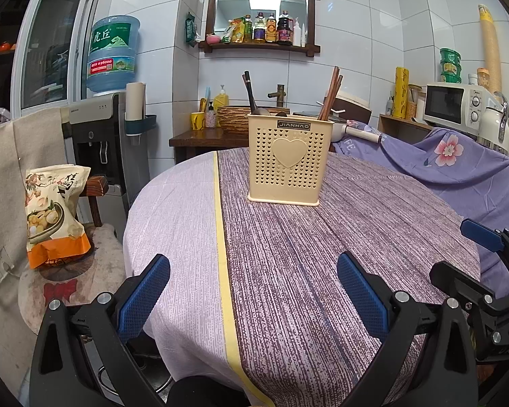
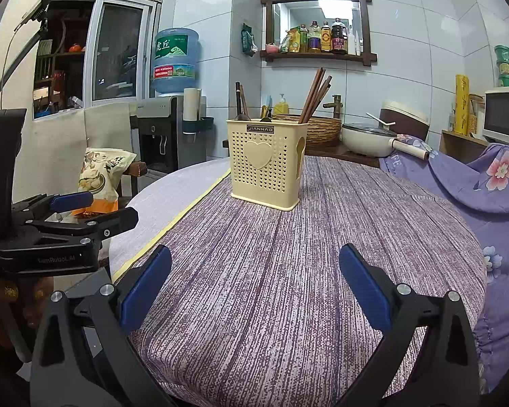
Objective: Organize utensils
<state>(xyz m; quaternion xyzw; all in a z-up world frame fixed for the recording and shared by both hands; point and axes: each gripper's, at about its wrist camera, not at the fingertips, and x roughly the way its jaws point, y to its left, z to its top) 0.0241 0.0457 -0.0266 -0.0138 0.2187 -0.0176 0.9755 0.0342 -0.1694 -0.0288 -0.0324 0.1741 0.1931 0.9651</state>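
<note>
A cream perforated utensil holder [image 1: 290, 157] [image 2: 266, 162] with a heart on its front stands upright on the far part of the round table [image 1: 288, 271] [image 2: 288, 271]. Brown chopsticks [image 1: 331, 95] [image 2: 314, 95] lean in its right compartment. Dark spoon handles [image 1: 249, 93] [image 2: 240, 101] rise from its left one. My left gripper [image 1: 252, 286] is open over the near table edge, nothing between its fingers. My right gripper [image 2: 254, 283] is open too, also empty, well short of the holder. In the right wrist view the left gripper's fingers [image 2: 74, 200] show at the left edge.
A snack bag [image 1: 52, 213] stands on a chair left of the table. Purple floral cloth [image 1: 458, 159] drapes at the right. Behind are a water dispenser [image 1: 108, 129], a sink counter [image 1: 220, 135], a white pan [image 2: 370, 139] and a microwave [image 1: 453, 105].
</note>
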